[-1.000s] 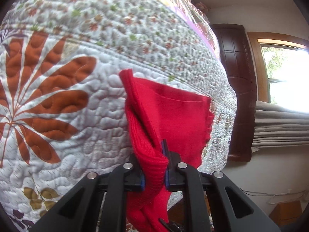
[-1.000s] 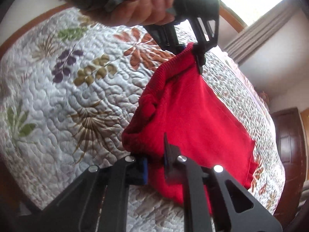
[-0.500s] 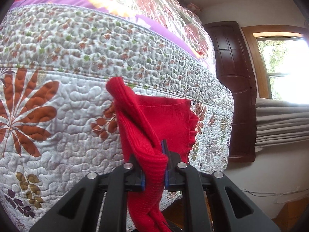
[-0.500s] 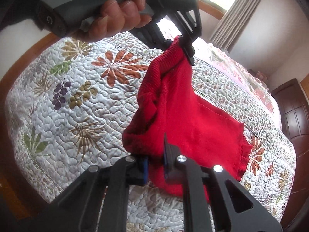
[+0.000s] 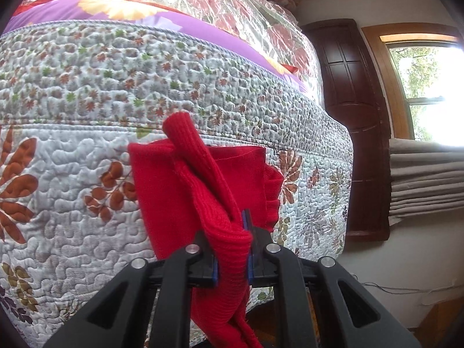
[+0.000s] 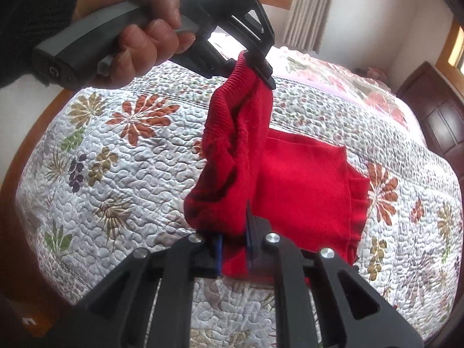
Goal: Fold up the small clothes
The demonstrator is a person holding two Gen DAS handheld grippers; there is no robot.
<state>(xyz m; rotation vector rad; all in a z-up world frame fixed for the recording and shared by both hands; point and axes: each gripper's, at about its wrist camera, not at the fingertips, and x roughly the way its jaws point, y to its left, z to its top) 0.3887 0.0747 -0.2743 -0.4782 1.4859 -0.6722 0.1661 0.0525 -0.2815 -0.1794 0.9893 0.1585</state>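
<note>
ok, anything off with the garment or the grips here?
Nothing damaged. The red knitted garment is bunched and twisted between the left hand-held gripper and right hand-held gripper, both clamped on its ribbed edge; its lower part rests on the floral quilted bedspread.

The left gripper (image 5: 232,249) is clamped on a bunched ribbed edge of a red knit garment (image 5: 185,191), the cloth squeezed between its blue-lined pads (image 5: 247,229). Above the jaws a rolled ribbed fold stands up, and the flatter part of the garment lies against a quilted floral bedspread (image 5: 72,150). A purple flowered blanket (image 5: 162,14) lies on the bed beyond. To the right stand a dark wooden door (image 5: 356,121), a wood-framed window (image 5: 420,87) and grey curtain folds (image 5: 426,179).
</note>
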